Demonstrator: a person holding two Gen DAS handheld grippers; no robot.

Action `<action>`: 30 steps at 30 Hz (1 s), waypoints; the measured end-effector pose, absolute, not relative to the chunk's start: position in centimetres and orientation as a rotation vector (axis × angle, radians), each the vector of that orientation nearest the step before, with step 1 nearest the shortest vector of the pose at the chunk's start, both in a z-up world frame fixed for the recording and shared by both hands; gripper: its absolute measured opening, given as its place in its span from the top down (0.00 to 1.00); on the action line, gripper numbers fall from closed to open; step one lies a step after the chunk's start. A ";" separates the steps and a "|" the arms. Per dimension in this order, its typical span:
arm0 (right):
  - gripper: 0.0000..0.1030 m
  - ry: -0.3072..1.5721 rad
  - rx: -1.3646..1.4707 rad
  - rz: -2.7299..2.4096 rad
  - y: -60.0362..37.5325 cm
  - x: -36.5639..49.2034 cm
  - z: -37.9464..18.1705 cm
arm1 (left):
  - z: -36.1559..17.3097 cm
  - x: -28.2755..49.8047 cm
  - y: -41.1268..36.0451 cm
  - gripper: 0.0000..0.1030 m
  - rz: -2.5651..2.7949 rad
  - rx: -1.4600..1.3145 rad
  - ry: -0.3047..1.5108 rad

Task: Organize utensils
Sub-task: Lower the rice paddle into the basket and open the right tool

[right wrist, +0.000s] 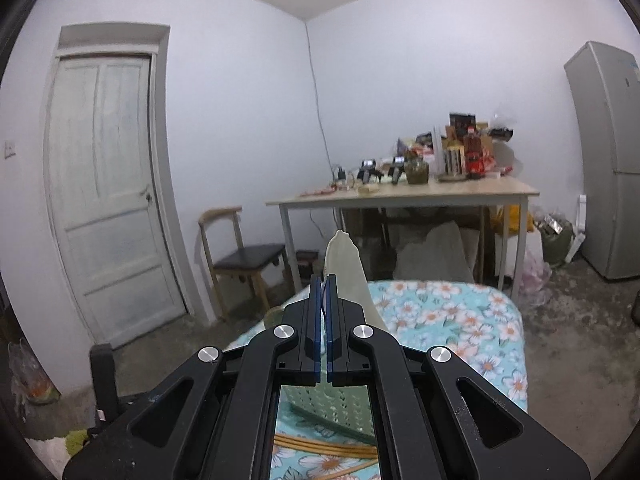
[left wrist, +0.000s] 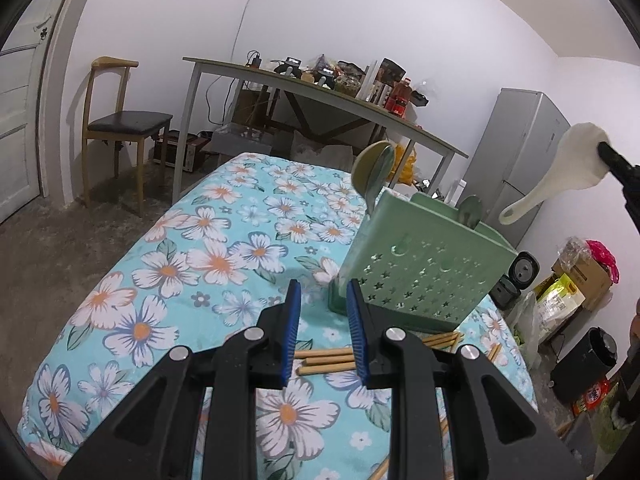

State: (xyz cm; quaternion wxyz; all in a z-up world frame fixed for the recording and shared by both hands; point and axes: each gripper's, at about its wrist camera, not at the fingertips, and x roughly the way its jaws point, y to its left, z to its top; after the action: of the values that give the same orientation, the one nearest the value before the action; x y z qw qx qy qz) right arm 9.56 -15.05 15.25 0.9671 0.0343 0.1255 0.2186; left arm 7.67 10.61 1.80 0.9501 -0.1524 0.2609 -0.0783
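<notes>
Writing unreadable; right claw [right wrist: 323, 280] grips white spoon [left wrist: 560, 168], left claw [left wrist: 323, 292] narrowly apart, empty

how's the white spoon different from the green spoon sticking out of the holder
The white spoon is held in the air by the right gripper, pinched at its bowl with the handle hanging down; the green spoon stands in the green holder, bowl up. The white spoon is off-white; the green spoon is olive green. Both are wide-bowled serving spoons.
</notes>
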 end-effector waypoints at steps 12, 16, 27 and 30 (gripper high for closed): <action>1.00 0.455 0.154 0.387 -14.5 14.3 12.3 | 0.1 8.1 11.6 0.73 -0.155 -0.324 0.550; 1.00 0.535 0.154 0.331 -14.1 15.7 10.8 | -0.2 8.3 11.8 0.72 -0.154 -0.328 0.560; 0.95 0.598 0.092 0.244 -13.3 16.6 9.1 | -0.6 8.4 11.6 0.68 -0.154 -0.321 0.568; 0.86 0.585 0.091 0.246 -13.3 16.3 9.5 | -0.6 8.4 11.7 0.67 -0.154 -0.319 0.567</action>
State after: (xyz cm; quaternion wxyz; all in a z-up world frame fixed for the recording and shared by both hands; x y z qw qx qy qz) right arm 16.29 -13.33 9.52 0.9491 0.0447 0.2875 0.1207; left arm 8.35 11.66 -0.60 0.9446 -0.1564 0.2784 -0.0756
